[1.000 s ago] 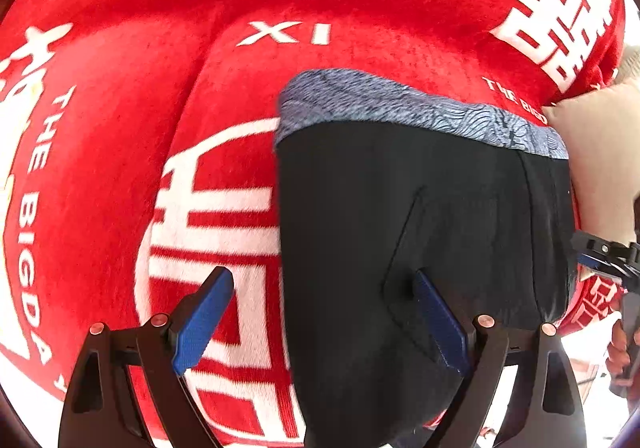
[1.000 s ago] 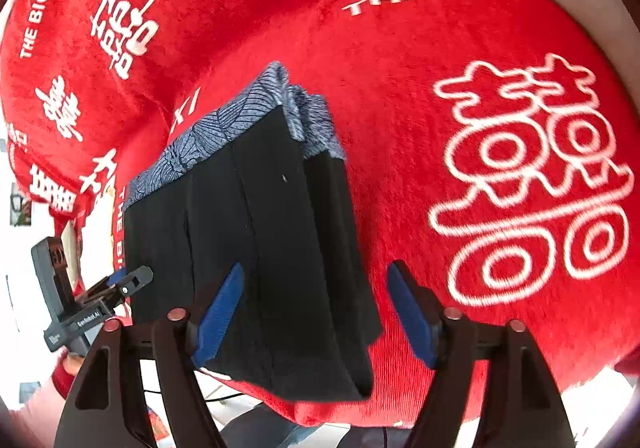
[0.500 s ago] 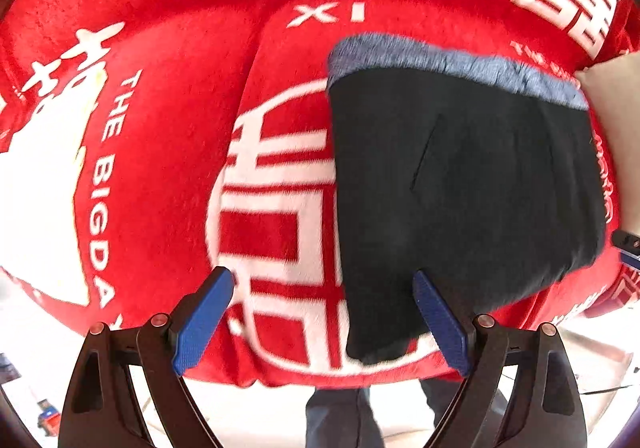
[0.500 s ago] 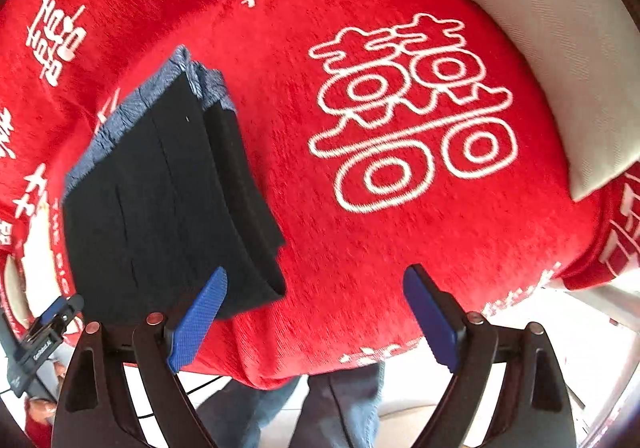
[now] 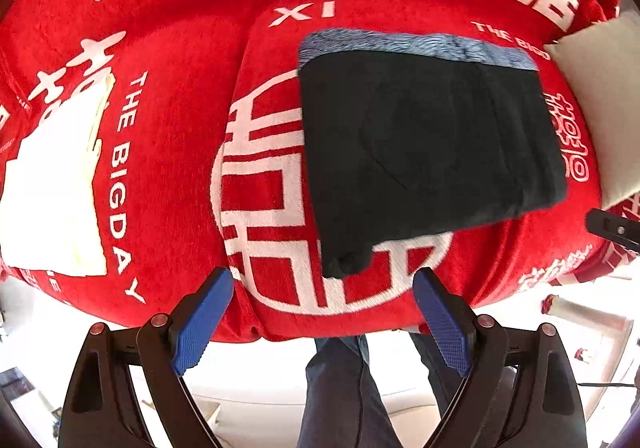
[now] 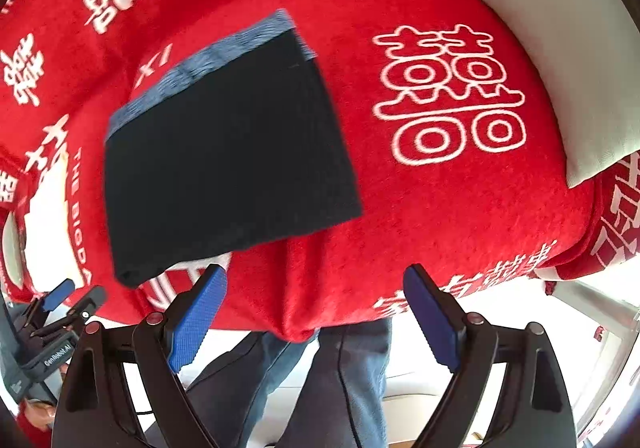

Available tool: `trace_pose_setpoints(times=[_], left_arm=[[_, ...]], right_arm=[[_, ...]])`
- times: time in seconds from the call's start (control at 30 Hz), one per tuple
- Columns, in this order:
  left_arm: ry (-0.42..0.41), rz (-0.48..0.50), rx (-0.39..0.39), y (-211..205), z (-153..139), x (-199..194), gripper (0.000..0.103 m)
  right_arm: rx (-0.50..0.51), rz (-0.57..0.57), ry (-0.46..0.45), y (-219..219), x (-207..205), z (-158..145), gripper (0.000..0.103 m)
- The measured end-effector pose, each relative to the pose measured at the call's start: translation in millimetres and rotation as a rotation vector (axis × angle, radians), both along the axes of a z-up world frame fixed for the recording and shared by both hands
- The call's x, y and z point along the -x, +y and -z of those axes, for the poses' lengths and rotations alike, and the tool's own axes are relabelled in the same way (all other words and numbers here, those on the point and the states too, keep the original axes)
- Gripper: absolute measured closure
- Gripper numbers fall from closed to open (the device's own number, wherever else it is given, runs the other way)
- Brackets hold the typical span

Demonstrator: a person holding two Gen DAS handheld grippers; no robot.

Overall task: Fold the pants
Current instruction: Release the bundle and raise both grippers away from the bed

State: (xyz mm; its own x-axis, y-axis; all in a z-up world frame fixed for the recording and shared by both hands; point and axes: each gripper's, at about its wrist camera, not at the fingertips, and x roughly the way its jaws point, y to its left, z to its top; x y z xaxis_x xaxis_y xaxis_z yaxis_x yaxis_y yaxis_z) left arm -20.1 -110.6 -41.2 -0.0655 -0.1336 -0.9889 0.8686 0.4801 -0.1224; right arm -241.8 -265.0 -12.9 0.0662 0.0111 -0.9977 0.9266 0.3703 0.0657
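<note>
The black pants lie folded into a compact rectangle on the red blanket, their blue-grey waistband along the far edge. In the right wrist view the same folded pants sit left of centre. My left gripper hangs open above the blanket's near edge, well clear of the pants, nothing between its blue pads. My right gripper is also open and empty, over the near edge to the right of the pants. The left gripper shows at the lower left of the right wrist view.
A white folded cloth lies at the blanket's left. A cream pillow rests at the right. Below the blanket edge stand the person's jeans-clad legs on a pale floor.
Both grippers have pulled up and back from the pants toward the near edge. The folded pants stay flat on the blanket and look smaller now; the person's legs have come into view.
</note>
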Motion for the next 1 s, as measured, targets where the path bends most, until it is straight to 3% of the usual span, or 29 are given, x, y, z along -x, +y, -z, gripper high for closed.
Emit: trace_pose_setpoints(times=[0.43, 0.53, 0.63, 0.73, 0.8, 1.0], left_arm=[[-0.013, 0.088, 0.075, 6.0, -41.2, 22.0, 0.011], [-0.020, 0.097, 0.071, 7.6, -46.0, 25.7, 0.000], [-0.042, 0.112, 0.083, 10.7, -51.2, 29.2, 0.000], [-0.051, 0.100, 0.108, 12.6, -58.5, 32.3, 0.000], [-0.064, 0.090, 0.112, 10.8, -63.1, 36.1, 0.000], [-0.099, 0.031, 0.107, 3.1, -75.2, 46.7, 0.000]], right_arm=[[0.068, -0.044, -0.043, 42.8, -27.2, -45.5, 0.011], [0.084, -0.043, -0.038, 49.8, -28.6, -50.6, 0.011], [0.113, -0.057, -0.039, 54.9, -30.9, -59.6, 0.011], [0.129, -0.080, -0.040, 56.5, -33.3, -67.7, 0.009], [0.138, -0.095, -0.040, 54.9, -33.7, -72.7, 0.000], [0.135, -0.143, -0.035, 47.0, -29.3, -82.2, 0.000]])
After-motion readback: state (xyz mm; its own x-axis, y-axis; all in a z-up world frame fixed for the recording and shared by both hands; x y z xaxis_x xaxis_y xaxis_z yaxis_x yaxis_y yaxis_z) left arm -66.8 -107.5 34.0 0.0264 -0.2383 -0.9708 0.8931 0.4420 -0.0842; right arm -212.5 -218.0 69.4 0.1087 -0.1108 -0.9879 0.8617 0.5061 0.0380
